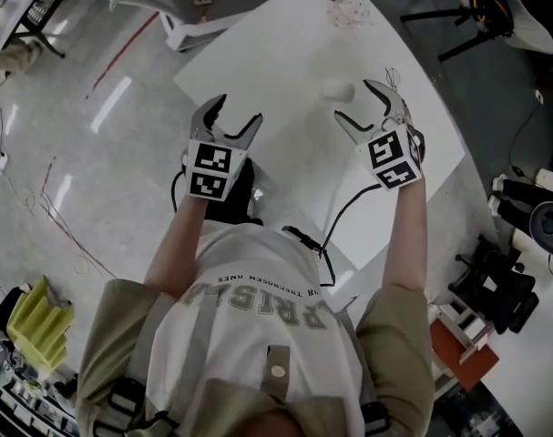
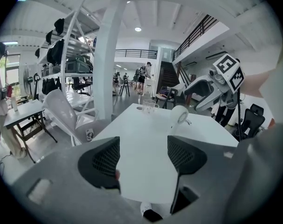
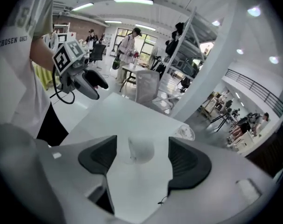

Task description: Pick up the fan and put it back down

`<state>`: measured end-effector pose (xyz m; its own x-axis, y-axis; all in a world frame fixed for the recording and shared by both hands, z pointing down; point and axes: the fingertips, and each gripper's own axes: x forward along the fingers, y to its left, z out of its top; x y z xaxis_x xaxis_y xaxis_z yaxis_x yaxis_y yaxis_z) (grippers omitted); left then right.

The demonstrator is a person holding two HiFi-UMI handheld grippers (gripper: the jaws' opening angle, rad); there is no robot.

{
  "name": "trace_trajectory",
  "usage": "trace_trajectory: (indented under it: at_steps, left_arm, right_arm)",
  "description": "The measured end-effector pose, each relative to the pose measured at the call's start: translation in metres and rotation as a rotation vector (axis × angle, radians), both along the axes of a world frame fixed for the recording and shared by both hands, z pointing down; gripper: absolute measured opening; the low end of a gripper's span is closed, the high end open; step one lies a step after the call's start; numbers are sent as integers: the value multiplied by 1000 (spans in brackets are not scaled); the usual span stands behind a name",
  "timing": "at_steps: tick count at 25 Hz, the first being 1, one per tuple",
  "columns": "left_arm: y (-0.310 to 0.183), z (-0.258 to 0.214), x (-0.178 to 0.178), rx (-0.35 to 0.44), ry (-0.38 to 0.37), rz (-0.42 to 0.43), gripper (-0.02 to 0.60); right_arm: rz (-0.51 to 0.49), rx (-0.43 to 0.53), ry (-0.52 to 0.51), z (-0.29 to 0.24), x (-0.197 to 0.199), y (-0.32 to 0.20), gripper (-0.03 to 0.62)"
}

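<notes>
The small white fan (image 1: 335,89) stands on the white table (image 1: 276,71), towards its far right part, just beyond the tips of the right gripper (image 1: 353,99). That gripper's tongs are wide apart; in the right gripper view the fan (image 3: 141,149) shows in the gap between them, and the pads seem clear of it, though it is blurred. The left gripper (image 1: 235,112) hangs over the near left edge, tongs wide and empty. A glass (image 1: 347,7) sits at the far end.
</notes>
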<state>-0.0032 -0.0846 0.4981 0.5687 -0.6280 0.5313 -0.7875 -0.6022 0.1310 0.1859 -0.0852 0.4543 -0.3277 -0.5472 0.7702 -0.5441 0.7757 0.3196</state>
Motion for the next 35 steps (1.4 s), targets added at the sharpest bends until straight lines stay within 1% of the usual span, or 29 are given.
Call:
trace_trajectory:
  at_steps: [3,6,9,12,14,16,18,20,22,23,27,31,35]
  left_arm:
    - [1,-18,-2,37,19,-7,333]
    - [4,-37,-4,82,39,-11,333]
    - [11,-59,-8,124,60,-13,333]
    - [19,-82,-8,175,95,4,333]
    - [29,-92,-7,190,117,27,308]
    - [40,-98,-8,203,123,35,285]
    - [51,-101,-9,216,116,38,265]
    - [60,-105,-10,236,115,38,241]
    - [70,-109,-11,258,120,41,203]
    - [75,-111,-11,265,122,45,178]
    - [95,-115,-16,291,122,46,123]
    - [105,-116,-25,313,108,11,79]
    - [113,-119,-33,345,103,-21,31]
  right_arm:
    - [95,141,-93,-30,8,10,341]
    - [217,275,-196,-58,20,27,341]
    - [328,359,-305,-78,27,52,341]
    - [452,461,-376,-93,36,75,339]
    - [539,518,-425,-101,39,92,339]
    - [622,559,-467,-104,42,112,326]
    - [697,585,-504,-103,43,132,298]
    - [747,604,-518,-102,43,149,251]
    - [775,621,-509,-102,42,164,207]
    - [788,629,-505,-102,42,172,165]
    - [843,645,-502,-101,44,202,77]
    - [873,644,-504,-98,44,220,53]
    - [866,660,-476,-99,40,230,9]
